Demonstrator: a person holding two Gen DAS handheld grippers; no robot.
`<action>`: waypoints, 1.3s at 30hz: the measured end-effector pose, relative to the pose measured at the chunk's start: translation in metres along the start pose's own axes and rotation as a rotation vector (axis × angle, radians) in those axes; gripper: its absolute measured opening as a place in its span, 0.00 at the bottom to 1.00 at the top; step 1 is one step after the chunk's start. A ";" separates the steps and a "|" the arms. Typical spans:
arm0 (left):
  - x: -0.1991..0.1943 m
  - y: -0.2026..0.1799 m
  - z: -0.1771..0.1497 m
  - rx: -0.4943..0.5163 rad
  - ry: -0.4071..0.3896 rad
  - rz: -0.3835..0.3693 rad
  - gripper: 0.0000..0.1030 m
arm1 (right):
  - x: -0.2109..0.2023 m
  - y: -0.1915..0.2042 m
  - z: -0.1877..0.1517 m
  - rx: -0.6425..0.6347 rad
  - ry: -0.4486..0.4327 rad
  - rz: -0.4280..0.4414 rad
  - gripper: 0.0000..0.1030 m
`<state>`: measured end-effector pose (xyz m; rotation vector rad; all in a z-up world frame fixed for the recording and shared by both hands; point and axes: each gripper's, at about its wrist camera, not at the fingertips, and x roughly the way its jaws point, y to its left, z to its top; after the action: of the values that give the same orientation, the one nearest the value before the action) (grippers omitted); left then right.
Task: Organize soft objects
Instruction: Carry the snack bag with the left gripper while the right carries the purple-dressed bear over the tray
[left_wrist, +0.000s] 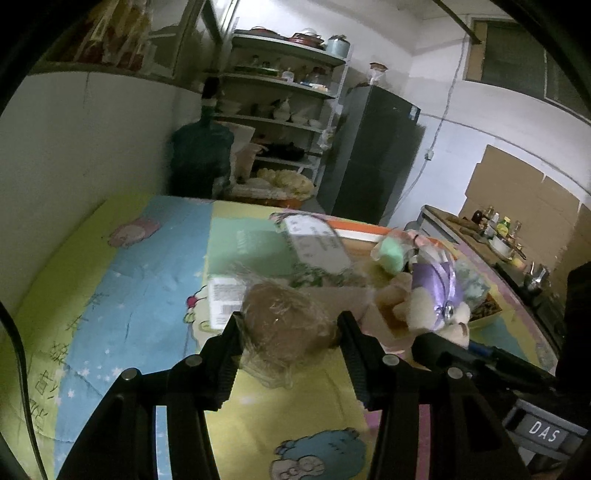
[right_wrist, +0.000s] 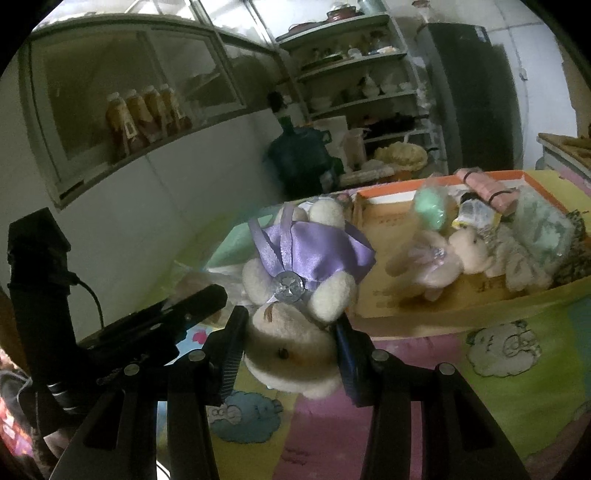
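Because the soft things are meant to end up together in the cardboard box (right_wrist: 406, 295), I carry one in each hand toward it. My right gripper (right_wrist: 291, 347) pinches a cream teddy bear (right_wrist: 295, 295) by the head, its fingers pressed into the plush on both sides, so the body hangs away from me with the limbs splayed. Gripping the head seems the firmest hold, since it is the fullest part. The bear wears a shiny purple dress (right_wrist: 314, 251) with ribbon straps and a round clear gem at the waist; it sits just short of the box's near wall, above the cartoon-printed cloth (right_wrist: 517, 387).

My left gripper (left_wrist: 291, 332) pinches a brown fuzzy lump wrapped in clear crinkled plastic (left_wrist: 284, 317), which bulges between the fingers; I cannot tell what it is. It hovers over the cloth, near a green packet (left_wrist: 255, 251).

Inside the box already lie a smaller pale bear (right_wrist: 443, 258), a mint-green puff in a bag (right_wrist: 430, 208), a pink roll (right_wrist: 487, 188) and a greenish pouch (right_wrist: 539, 225), crowded toward the far right, leaving the near left floor bare for these two.
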<state>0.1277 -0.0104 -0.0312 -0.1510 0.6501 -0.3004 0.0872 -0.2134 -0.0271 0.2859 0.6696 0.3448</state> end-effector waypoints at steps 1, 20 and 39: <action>0.000 -0.003 0.001 0.004 -0.002 -0.004 0.49 | -0.002 -0.001 0.001 0.001 -0.004 -0.002 0.45; 0.012 -0.067 0.018 0.074 -0.030 -0.065 0.49 | -0.039 -0.051 0.014 0.057 -0.072 -0.055 0.45; 0.043 -0.132 0.041 0.143 -0.032 -0.096 0.49 | -0.059 -0.107 0.030 0.113 -0.123 -0.100 0.45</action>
<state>0.1557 -0.1472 0.0074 -0.0503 0.5883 -0.4348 0.0870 -0.3383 -0.0116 0.3771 0.5805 0.1922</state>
